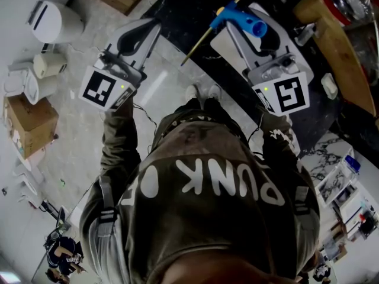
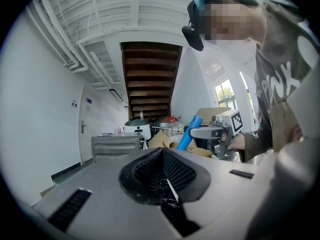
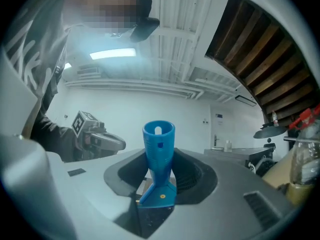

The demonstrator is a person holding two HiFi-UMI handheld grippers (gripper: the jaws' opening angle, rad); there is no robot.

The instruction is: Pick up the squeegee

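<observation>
The squeegee has a blue tubular handle (image 1: 244,20) and a long thin blade edge (image 1: 208,33) that runs slantwise above the dark counter. My right gripper (image 1: 235,27) is shut on it. In the right gripper view the blue handle (image 3: 159,149) stands up between the black pads, its flared base pinched at the jaw throat. My left gripper (image 1: 147,33) is held up at the left, shut, with nothing in it; its ribbed pads (image 2: 172,171) meet. The left gripper view also shows the squeegee (image 2: 189,133) in the right gripper (image 2: 207,132).
A dark counter (image 1: 189,7) lies ahead, with a wooden board (image 1: 337,46) on its right. White appliances (image 1: 56,21) and a cardboard box (image 1: 29,120) stand on the floor to the left. A brown staircase (image 2: 150,79) rises in the background.
</observation>
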